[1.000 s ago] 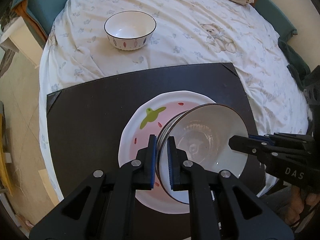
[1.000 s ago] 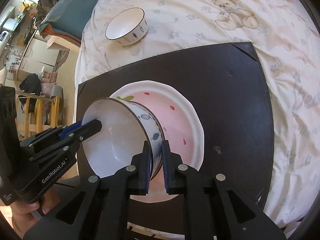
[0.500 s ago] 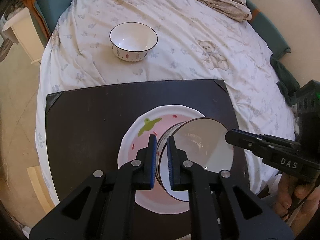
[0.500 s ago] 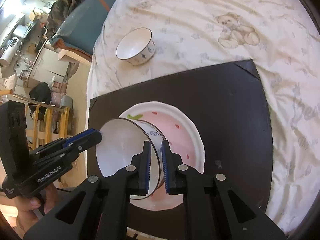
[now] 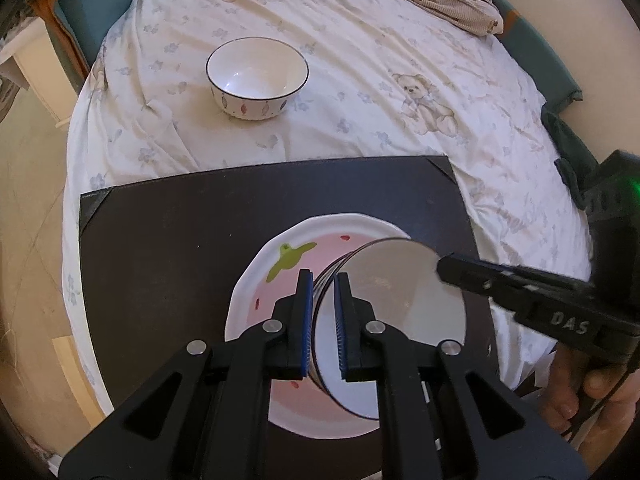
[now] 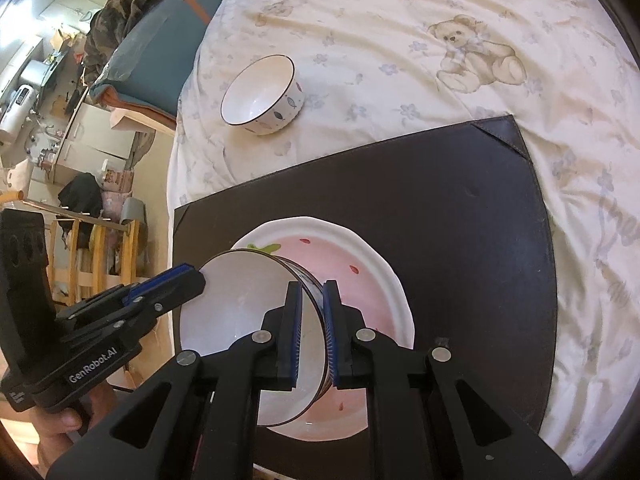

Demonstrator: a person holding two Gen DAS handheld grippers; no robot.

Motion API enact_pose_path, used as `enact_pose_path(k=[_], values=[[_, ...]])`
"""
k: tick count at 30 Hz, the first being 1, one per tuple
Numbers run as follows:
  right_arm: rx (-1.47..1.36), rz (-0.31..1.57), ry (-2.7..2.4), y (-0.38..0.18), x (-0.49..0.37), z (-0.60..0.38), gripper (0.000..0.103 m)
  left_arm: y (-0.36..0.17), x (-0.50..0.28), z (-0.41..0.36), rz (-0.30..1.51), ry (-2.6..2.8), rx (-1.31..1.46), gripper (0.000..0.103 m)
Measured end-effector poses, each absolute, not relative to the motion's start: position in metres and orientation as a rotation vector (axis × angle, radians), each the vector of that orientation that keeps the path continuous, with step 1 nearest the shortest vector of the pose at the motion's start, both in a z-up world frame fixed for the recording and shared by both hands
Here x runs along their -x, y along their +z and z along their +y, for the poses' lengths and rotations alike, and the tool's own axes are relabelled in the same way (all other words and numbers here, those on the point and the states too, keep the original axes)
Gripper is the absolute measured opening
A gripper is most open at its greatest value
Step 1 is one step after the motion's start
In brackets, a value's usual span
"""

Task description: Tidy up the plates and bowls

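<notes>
A: What's hard to see?
B: The held bowl (image 5: 400,300) hides part of the pink plate (image 6: 372,280) on the dark mat (image 5: 168,248).
A: Grippers?
B: Left gripper (image 5: 323,316) and right gripper (image 6: 311,328) both pinch its rim (tilted above the plate). A second bowl (image 5: 257,78) sits beyond the mat on the teddy-print sheet (image 6: 400,40).

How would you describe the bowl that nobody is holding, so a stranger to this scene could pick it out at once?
Start at the bed sheet printed with teddy bears and find the dark mat lying on it. Beyond the mat's far edge, straight on the sheet, stands a white bowl with a dark rim and small leaf marks. Unlike the other bowl, gripped over the pink plate, it sits upright and alone.
</notes>
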State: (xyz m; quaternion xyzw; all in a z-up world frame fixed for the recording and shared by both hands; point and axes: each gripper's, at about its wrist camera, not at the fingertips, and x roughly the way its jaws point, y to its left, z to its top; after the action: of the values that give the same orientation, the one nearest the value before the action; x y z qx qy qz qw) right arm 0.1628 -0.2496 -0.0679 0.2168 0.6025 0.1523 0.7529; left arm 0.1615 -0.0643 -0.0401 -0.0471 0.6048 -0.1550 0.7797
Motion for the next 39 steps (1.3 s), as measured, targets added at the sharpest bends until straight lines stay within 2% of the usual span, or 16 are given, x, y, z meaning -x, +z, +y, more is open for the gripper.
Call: enact_pose_path(k=[15,16,19,25,34,36,38,39], values=[[-0.456,1.324,0.324,-0.065,-0.153,-0.253,0.013,-0.035,-0.146,-0.064,1.292,-0.303,0.028,0.009],[-0.456,1.327,0.319,-0.066,-0.153,-0.254,0.013,-0.036,-0.145,-0.064,1.298,-0.297,0.019,0.012],[-0.454,1.325,0.314,-0.064,-0.151,-0.255,0.013,-0.038,-0.142,-0.064,1.301,-0.283,0.003,0.03],[-0.456,1.305,0.308,-0.057,-0.148,-0.261,0.014,-0.033,-0.138,-0.062,1.275,-0.267,-0.022,0.051],[-0.461,1.317,0.288,-0.057,-0.142,-0.268,0.015,-0.022,-0.13,-0.065,1.21,-0.257,-0.07,0.054],[-0.464,1.318,0.272,-0.057,-0.142,-0.269,0.025,-0.019,-0.129,-0.063,1.179,-0.223,-0.088,0.054],[-0.474,1.315,0.257,-0.057,-0.143,-0.269,0.059,-0.014,-0.131,-0.055,1.151,-0.188,-0.057,0.054],[-0.482,1.302,0.255,-0.055,-0.143,-0.27,0.061,-0.012,-0.132,-0.051,1.141,-0.177,-0.035,0.054]])
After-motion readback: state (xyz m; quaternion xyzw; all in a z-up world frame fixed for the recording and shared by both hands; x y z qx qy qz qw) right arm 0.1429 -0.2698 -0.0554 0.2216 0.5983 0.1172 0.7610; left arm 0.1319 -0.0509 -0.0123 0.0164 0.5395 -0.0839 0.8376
